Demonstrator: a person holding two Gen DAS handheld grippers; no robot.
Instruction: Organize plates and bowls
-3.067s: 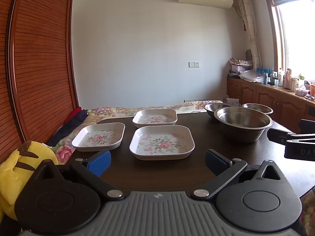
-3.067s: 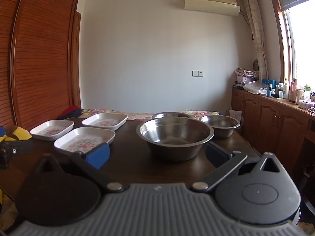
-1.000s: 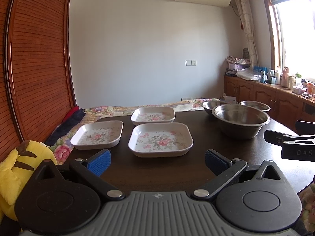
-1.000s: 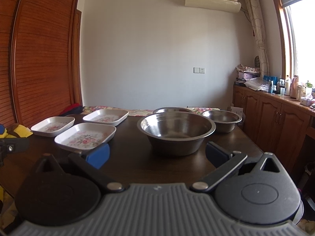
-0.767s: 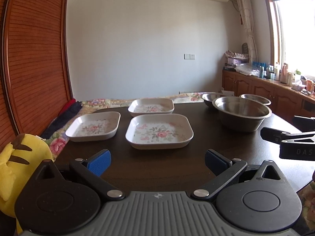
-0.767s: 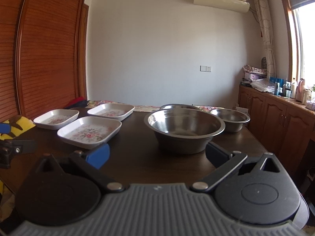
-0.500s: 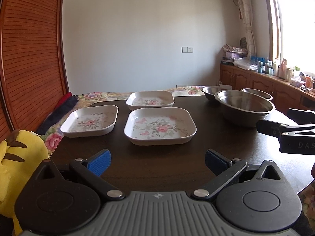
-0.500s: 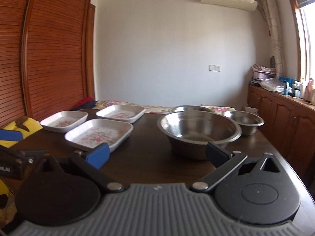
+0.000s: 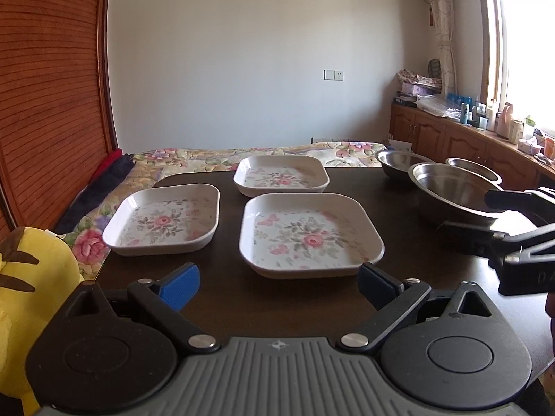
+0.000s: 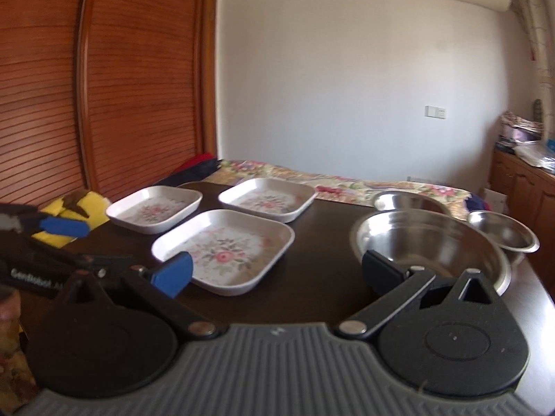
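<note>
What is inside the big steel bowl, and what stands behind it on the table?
The big steel bowl looks empty, though the right gripper finger hides its near part. Behind it stand two smaller steel bowls; their insides show only partly.

Both wrist views look from the bench's (image 9: 215, 305) near edge toward its far edge; shared: plates (image 9: 308, 235) (image 10: 225, 246), bowls (image 9: 451, 194) (image 10: 426, 242).
</note>
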